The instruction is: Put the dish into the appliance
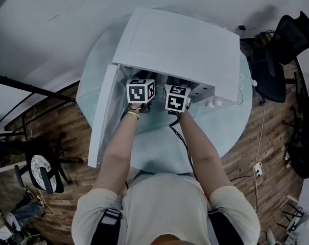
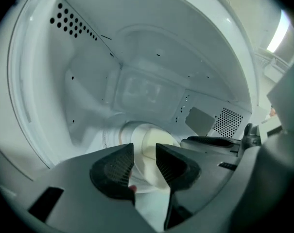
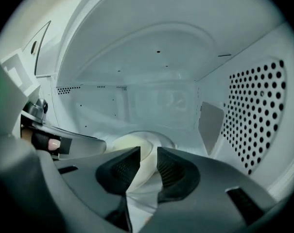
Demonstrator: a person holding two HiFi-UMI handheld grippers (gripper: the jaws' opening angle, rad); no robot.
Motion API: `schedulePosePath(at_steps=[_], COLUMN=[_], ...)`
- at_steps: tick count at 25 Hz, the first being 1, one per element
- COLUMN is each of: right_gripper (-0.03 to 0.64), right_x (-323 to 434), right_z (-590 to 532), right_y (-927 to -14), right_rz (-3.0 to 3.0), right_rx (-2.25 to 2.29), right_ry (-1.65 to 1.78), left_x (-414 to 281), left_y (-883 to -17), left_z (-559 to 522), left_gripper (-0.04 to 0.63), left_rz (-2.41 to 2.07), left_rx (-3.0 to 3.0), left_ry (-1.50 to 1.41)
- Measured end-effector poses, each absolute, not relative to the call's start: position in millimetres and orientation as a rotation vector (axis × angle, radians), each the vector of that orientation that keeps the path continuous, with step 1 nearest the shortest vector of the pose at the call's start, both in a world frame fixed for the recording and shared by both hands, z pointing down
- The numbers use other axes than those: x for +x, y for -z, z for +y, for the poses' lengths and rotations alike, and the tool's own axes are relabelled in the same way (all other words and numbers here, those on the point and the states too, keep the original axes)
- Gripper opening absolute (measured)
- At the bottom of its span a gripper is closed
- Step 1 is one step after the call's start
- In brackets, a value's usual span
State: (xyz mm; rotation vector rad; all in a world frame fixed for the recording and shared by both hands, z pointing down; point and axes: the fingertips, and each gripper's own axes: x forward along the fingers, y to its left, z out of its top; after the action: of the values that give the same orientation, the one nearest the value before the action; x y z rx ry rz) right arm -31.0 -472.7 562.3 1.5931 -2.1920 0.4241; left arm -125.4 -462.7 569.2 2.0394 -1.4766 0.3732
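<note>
The dish (image 2: pixel 156 142) is inside the microwave (image 1: pixel 180 50), a pale, shallow piece resting low in the middle of the cavity on what looks like the round turntable (image 2: pixel 112 136). The microwave stands on a round glass table (image 1: pixel 226 131) with its door (image 1: pixel 105 111) swung wide to its left side. Both of the person's arms reach in through the opening. The left gripper (image 2: pixel 146 161) sits at the near left of the cavity and the right gripper (image 3: pixel 148 166) at the near right, each pointing inward and a little downward. Each claw has its jaws parted. The dish's near rim shows in the gap between the pads, but the pads do not appear to press on it, so neither claw seems to be gripping. On this evidence the main step is done: the dish is set down in the microwave and looks released. What is left, as I judge it, is to draw both grippers out of the cavity without catching the rim, and then, if the task calls for it, to close the door.
</note>
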Motion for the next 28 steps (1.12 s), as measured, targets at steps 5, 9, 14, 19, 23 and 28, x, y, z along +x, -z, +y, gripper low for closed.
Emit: schedulePosePath(at_steps=[5, 9, 14, 19, 23, 28], right_gripper=[0.109, 0.107, 0.105, 0.073, 0.040, 0.020], right_x=[-23, -20, -15, -9, -4, 5], right_z=[-459, -444, -417, -383, -354, -317], right_y=[-556, -548, -537, -526, -513, -500], right_rz=[-2.198, -2.215, -2.236, -2.241, -2.261, -2.270], right_rx=[1.609, 1.614, 1.607, 1.607, 1.623, 1.641], right_ry=[-0.430, -0.446, -0.455, -0.451, -0.449, -0.436], left_x=[-124, -121, -119, -115, -109, -103], left_y=[-564, -554, -540, -532, -523, -515], left_z=[-448, -432, -405, -372, -343, -307], left_gripper=[0.123, 0.123, 0.123, 0.123, 0.112, 0.045], left_rz=[-1.479, -1.482, -1.491, -1.511, -1.518, -1.522], left_rx=[2.039, 2.053, 2.061, 2.068, 2.074, 2.074], left_ry=[-0.364, -0.350, -0.327, -0.332, -0.310, -0.279])
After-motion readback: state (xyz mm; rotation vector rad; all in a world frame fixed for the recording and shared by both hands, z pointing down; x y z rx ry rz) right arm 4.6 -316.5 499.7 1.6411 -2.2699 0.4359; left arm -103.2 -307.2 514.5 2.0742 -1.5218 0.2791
